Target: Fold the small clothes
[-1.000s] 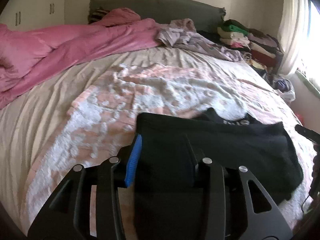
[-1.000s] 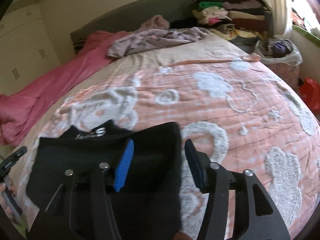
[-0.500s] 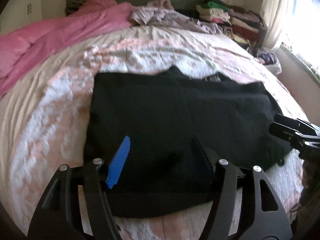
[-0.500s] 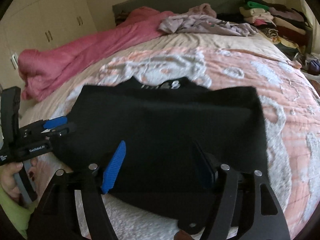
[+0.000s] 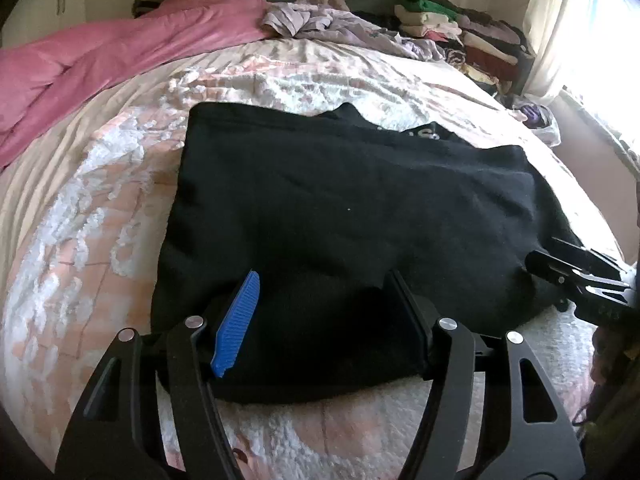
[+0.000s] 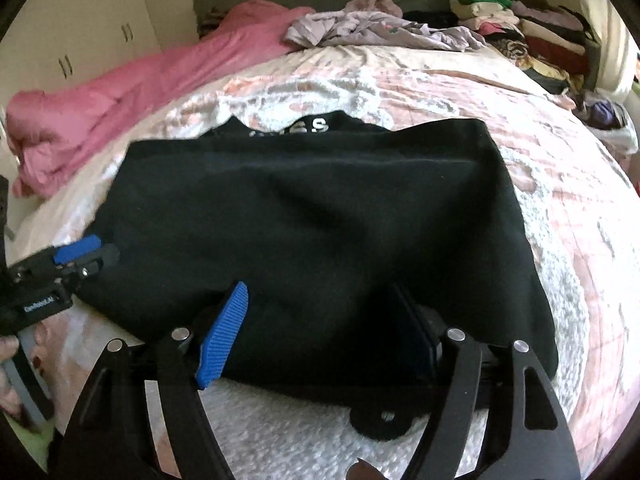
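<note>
Black garment folded flat on the bed, near edge toward both grippers. Left gripper and right gripper fingers spread wide, holding nothing, probably lined up for the next fold.

The bedspread lies bare left of the black garment and beyond its far edge — open room for a gripper. Farther off, the pink duvet blocks the far left, crumpled lilac clothes the far middle, and a folded stack the far right.
</note>
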`<state>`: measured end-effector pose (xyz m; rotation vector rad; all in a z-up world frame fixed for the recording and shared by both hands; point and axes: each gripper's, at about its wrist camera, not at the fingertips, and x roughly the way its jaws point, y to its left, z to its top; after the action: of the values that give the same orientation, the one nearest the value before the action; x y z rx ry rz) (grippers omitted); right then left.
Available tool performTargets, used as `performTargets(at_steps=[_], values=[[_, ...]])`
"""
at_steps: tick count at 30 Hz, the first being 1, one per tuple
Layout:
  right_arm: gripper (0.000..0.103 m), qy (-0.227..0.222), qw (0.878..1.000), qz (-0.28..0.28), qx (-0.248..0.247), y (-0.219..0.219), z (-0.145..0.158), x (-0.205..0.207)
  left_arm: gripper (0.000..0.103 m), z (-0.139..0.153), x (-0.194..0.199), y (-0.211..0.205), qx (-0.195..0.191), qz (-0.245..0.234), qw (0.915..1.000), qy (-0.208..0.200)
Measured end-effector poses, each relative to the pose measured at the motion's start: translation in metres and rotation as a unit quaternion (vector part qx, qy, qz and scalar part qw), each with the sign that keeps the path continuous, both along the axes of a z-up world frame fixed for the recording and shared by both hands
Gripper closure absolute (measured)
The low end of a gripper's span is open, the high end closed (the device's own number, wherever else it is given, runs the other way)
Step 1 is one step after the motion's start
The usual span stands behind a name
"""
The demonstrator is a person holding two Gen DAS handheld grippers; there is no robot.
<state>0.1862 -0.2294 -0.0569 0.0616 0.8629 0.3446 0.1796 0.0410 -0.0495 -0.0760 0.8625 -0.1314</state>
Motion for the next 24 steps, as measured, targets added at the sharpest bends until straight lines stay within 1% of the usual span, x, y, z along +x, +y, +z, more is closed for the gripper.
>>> performTargets(at_steps=[4, 9, 11, 13, 20, 21, 22, 23, 24], values=[[0.019, -0.011, 1.0, -0.008, 0.015, -0.006, 0.01, -0.01, 0.042, 0.01, -0.01, 0.001, -0.007, 0.0, 0.9999, -0.011], [0.018, -0.021, 0.999, -0.021, 0.035, -0.016, 0.02, -0.021, 0.037, 0.025, -0.02, 0.003, -0.008, -0.001, 0.9997, -0.023], [0.008, -0.025, 0.998, -0.026, 0.041, -0.018, 0.024, -0.024, 0.035, 0.03, -0.023, 0.003, -0.008, 0.001, 0.9996, -0.027], [0.008, -0.032, 0.998, -0.029, 0.047, -0.021, 0.029, -0.029, 0.031, 0.035, -0.026, 0.004, -0.01, 0.002, 0.9995, -0.031], [0.007, -0.048, 0.997, -0.033, 0.055, -0.025, 0.041, -0.041, 0.024, 0.046, -0.037, 0.005, -0.008, 0.009, 0.999, -0.042], [0.007, -0.049, 0.997, -0.032, 0.056, -0.025, 0.043, -0.043, 0.021, 0.047, -0.038, 0.006, -0.007, 0.012, 0.999, -0.044], [0.007, -0.05, 0.997, -0.031, 0.057, -0.024, 0.044, -0.044, 0.012, 0.048, -0.039, 0.006, -0.006, 0.014, 0.9989, -0.044], [0.006, -0.053, 0.997, -0.03, 0.056, -0.024, 0.046, -0.046, 0.01, 0.049, -0.04, 0.007, -0.004, 0.016, 0.9989, -0.044], [0.006, -0.056, 0.996, -0.03, 0.054, -0.023, 0.048, -0.047, 0.01, 0.051, -0.04, 0.008, -0.003, 0.016, 0.9989, -0.045]])
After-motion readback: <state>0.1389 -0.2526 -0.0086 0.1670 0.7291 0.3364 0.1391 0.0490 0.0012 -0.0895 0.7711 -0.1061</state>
